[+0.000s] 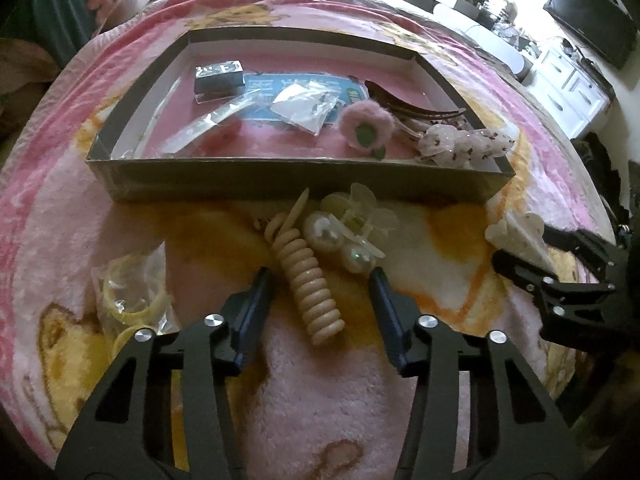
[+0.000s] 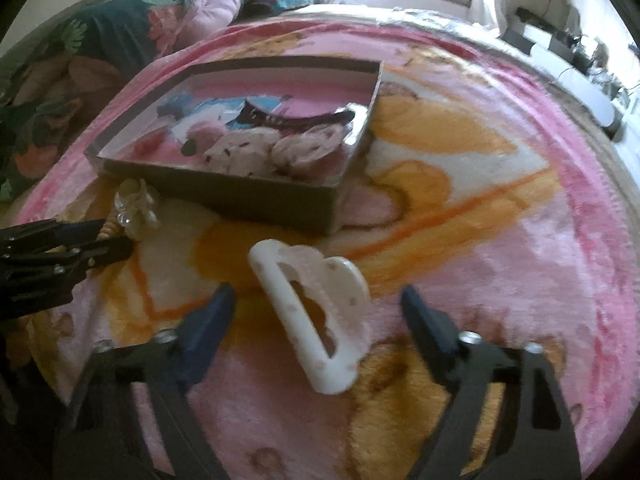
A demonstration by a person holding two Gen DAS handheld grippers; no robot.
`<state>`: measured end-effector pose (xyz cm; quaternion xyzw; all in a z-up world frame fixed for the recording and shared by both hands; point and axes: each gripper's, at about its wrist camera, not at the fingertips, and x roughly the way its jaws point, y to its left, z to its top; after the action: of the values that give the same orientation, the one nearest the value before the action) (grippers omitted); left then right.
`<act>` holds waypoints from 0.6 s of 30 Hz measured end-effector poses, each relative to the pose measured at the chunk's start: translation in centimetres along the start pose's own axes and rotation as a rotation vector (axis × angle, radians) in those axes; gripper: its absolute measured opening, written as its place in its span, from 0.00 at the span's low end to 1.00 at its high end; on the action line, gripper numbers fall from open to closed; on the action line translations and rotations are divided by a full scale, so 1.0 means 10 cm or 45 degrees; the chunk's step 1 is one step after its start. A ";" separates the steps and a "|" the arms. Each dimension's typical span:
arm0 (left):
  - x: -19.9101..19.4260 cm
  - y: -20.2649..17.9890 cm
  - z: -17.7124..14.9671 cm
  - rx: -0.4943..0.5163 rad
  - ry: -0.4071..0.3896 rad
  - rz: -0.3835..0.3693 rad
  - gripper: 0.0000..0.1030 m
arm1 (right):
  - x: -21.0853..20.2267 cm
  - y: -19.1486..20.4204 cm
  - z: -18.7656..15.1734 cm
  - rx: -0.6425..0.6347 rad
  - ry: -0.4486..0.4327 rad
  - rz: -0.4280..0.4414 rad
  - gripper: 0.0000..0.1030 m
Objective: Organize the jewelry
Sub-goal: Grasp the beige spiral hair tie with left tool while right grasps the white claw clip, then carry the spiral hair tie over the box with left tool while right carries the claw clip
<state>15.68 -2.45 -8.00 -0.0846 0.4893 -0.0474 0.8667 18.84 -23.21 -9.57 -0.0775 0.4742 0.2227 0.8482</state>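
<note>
A shallow cardboard box (image 1: 280, 182) lies on a pink and yellow blanket and holds a pink felt flower (image 1: 366, 128), a brown hair clip (image 1: 416, 104), a floral bow (image 1: 464, 144), small bags and a dark case. In front of it lie a beige spiral hair tie (image 1: 310, 280), a pearl clip (image 1: 340, 246) and a clear claw clip (image 1: 360, 210). My left gripper (image 1: 320, 280) is open around the spiral tie. My right gripper (image 2: 316, 300) is open, with a white claw clip (image 2: 320, 316) between its fingers, also visible in the left wrist view (image 1: 518, 236). The box (image 2: 248, 196) shows blurred there.
A clear bag of yellow hair ties (image 1: 132, 296) lies left of my left gripper. Pillows (image 2: 120, 32) sit at the far left of the bed. White drawers (image 1: 568, 88) and a dark screen (image 1: 592, 32) stand beyond the bed's right edge.
</note>
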 end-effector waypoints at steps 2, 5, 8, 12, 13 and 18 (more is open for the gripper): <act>0.01 0.00 0.00 0.000 0.002 -0.003 0.35 | 0.00 0.03 -0.02 -0.007 -0.009 0.002 0.54; 0.01 -0.01 0.01 0.001 0.004 -0.008 0.29 | -0.03 0.08 -0.04 -0.015 -0.031 0.011 0.47; 0.00 -0.01 0.01 -0.001 0.005 -0.022 0.22 | -0.07 0.12 -0.11 0.004 -0.054 0.024 0.46; -0.03 0.01 -0.01 -0.003 0.003 -0.035 0.13 | -0.15 0.17 -0.17 0.008 -0.064 0.038 0.46; -0.04 0.01 -0.02 -0.001 0.001 -0.038 0.13 | -0.18 0.18 -0.19 0.017 -0.069 0.049 0.46; -0.14 0.02 -0.09 0.007 -0.011 -0.061 0.13 | -0.33 0.28 -0.28 0.020 -0.085 0.060 0.45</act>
<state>14.19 -2.16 -7.36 -0.0942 0.4833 -0.0690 0.8676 13.97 -22.70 -8.10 -0.0522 0.4491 0.2414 0.8587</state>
